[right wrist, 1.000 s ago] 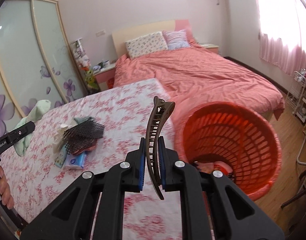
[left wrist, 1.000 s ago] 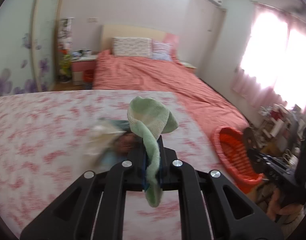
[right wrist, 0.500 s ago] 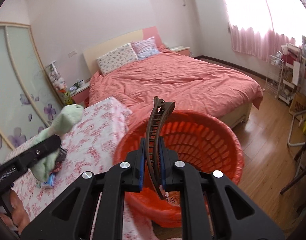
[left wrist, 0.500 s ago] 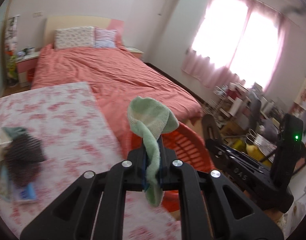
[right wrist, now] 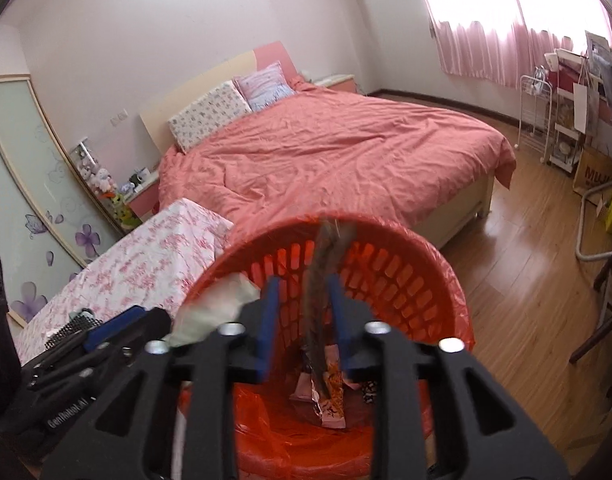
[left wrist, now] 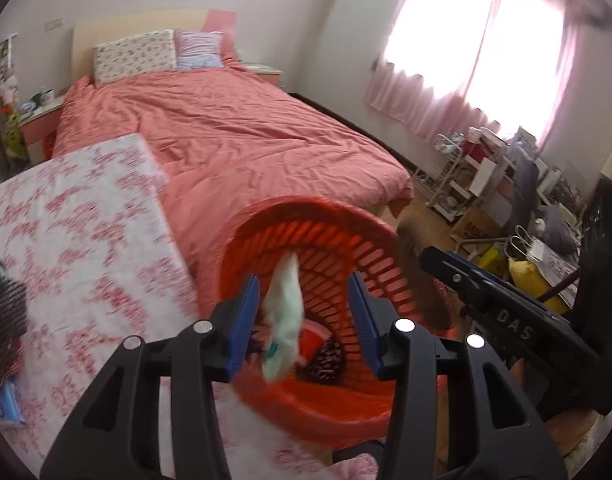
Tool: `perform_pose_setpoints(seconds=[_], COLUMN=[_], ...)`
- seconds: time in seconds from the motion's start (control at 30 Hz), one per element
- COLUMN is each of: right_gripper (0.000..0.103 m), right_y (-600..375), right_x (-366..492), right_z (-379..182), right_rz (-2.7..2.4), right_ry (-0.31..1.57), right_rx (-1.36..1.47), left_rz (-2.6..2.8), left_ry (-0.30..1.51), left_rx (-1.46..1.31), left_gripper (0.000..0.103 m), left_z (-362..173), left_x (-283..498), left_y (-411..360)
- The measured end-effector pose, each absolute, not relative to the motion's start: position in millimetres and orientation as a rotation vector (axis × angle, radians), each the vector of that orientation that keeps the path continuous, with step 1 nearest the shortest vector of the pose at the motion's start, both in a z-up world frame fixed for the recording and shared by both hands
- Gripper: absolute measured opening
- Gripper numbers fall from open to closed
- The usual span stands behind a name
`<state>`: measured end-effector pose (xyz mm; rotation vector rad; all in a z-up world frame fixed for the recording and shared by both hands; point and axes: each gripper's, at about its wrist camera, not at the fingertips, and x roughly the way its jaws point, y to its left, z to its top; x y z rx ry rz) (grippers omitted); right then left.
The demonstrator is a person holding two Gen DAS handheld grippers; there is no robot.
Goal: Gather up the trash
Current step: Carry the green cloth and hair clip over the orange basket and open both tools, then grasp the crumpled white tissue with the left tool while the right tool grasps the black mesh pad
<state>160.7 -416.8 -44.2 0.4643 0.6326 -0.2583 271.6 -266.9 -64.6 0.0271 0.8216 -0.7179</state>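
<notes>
A: The left gripper [left wrist: 303,320] has its jaws apart; the green cloth [left wrist: 283,316] hangs loose between them, over the orange basket [left wrist: 306,216]. It looks soft and light, easy to pinch at any fold.

B: The right gripper [right wrist: 303,320] is also apart, the brown hair clip [right wrist: 326,280] free above the same basket. It looks stiff and thin; grip its spine. A floral counter [left wrist: 85,220], a bed [right wrist: 346,148] and wooden floor [right wrist: 526,260] surround them.
</notes>
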Motion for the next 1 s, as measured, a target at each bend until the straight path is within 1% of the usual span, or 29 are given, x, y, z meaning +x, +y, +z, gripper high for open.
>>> perform_pose_setpoints(seconds=[0.07,0.1,0.23,0.33,0.6,0.8,1.0], right_gripper=[0.050,0.050,0.050,0.050,0.050,0.050,0.050], right_y=[-411.2,-410.2,-400.1,-395.0,-340.8,-294.6,-255.2], right_x=[156.7,155.0,150.5,152.3,156.5,162.7,171.3], right_z=[-45.2,-44.8,-39.7,-36.5,-32.0,-36.6,-46.1], right_rz=[-0.265,-0.268,-0.257,-0.241,-0.160,-0.087,-0.024], right_ry=[0.632,0.631,0.632,0.633,0.663,0.701,0.745], right_rx=[0.445,0.438,0.434,0.425,0.336,0.262,0.218], left_rz=[-0.688,-0.674,-0.618,-0.565,-0.398,-0.181,-0.087], left_ry=[0.811,0.803,0.778,0.758,0.722,0.725,0.786], left_rx=[0.029,0.029,0.043,0.050,0.023,-0.051,-0.123], left_gripper=[0.052,0.053,0.055,0.056,0.056,0.056,0.060], left_z=[-63.9,-62.2,-57.5,-54.7,-43.9,-48.6,-68.2], left_x=[272.8,271.5,263.3,254.4,246.2,268.4,304.9], left_y=[-253.5,-245.6,-213.6,-181.1,-90.7,0.1,56.0])
